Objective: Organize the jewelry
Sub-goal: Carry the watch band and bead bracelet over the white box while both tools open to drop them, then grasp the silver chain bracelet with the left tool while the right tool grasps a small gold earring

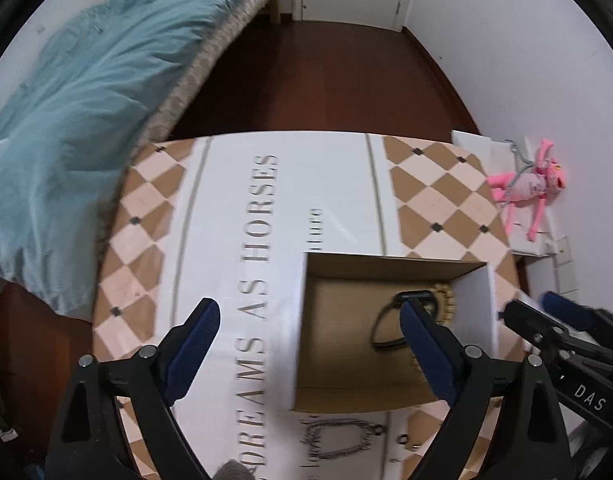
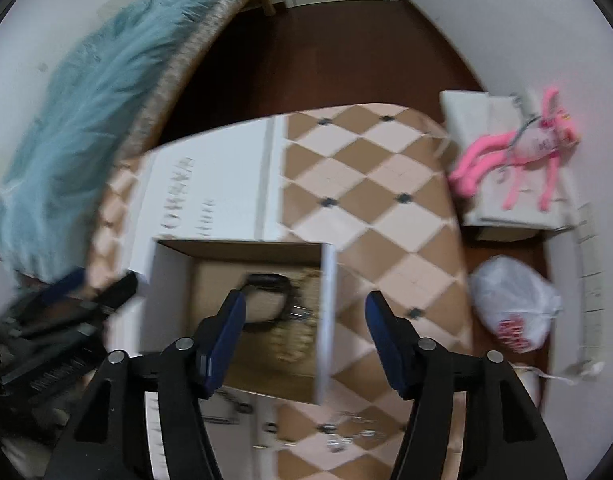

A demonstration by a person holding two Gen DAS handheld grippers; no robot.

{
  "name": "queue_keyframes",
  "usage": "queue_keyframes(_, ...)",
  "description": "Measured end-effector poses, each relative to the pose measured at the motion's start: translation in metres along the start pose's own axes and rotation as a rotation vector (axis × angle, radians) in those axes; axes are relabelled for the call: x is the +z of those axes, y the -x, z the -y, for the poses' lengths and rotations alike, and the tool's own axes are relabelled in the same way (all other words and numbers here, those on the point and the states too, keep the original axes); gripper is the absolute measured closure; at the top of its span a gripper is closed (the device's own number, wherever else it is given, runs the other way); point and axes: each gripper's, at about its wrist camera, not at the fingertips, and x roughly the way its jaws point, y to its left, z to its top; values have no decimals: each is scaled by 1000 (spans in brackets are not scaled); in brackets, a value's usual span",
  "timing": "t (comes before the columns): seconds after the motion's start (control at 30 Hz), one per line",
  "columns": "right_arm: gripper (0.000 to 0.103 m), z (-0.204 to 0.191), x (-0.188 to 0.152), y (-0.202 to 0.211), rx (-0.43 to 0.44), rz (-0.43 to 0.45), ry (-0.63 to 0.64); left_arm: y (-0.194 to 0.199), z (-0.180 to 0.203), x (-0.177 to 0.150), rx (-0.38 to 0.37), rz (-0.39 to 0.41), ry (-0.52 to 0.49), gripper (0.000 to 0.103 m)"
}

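Inside, the open cardboard box [image 1: 386,328] holds a black watch [image 1: 390,320] with a looped strap, and beside it a beaded gold bracelet [image 1: 444,300] against the box's right wall. The box is brown within and white outside, and sits toward the near right part of the desk [image 1: 234,240], which wears a cloth with tan and cream diamonds and the printed words "DREAMS AS HORSES". A silver chain bracelet [image 1: 342,438] lies on the cloth just in front of the box, at the desk's near edge. More small metal pieces [image 2: 346,432] lie near that edge in the right wrist view, too blurred to name.

The left gripper [image 1: 310,344] is spread wide and holds nothing; its right finger [image 1: 426,352] hangs over the box. The right gripper [image 2: 306,336] is likewise spread and empty, straddling the box's right wall.
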Motion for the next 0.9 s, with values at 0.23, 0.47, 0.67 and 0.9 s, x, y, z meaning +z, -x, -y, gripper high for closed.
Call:
queue_keyframes(0.23, 11, 0, -27, -15, -142, -6, 21, -8, -1, -20, 89, 3, -46, 11)
queue_keyframes(0.47, 8, 0, -36, -14, -176, 21, 1, -6, -3, -27, 97, 2, -37, 11)
queue_keyframes(0.67, 8, -1, -37, 3, -184, 66, -7, 10, -4, -28, 93, 29, -25, 11)
queue_keyframes(0.9, 8, -5, -45, 40, -180, 132, -9, 46, -3, -33, 78, 87, -19, 11)
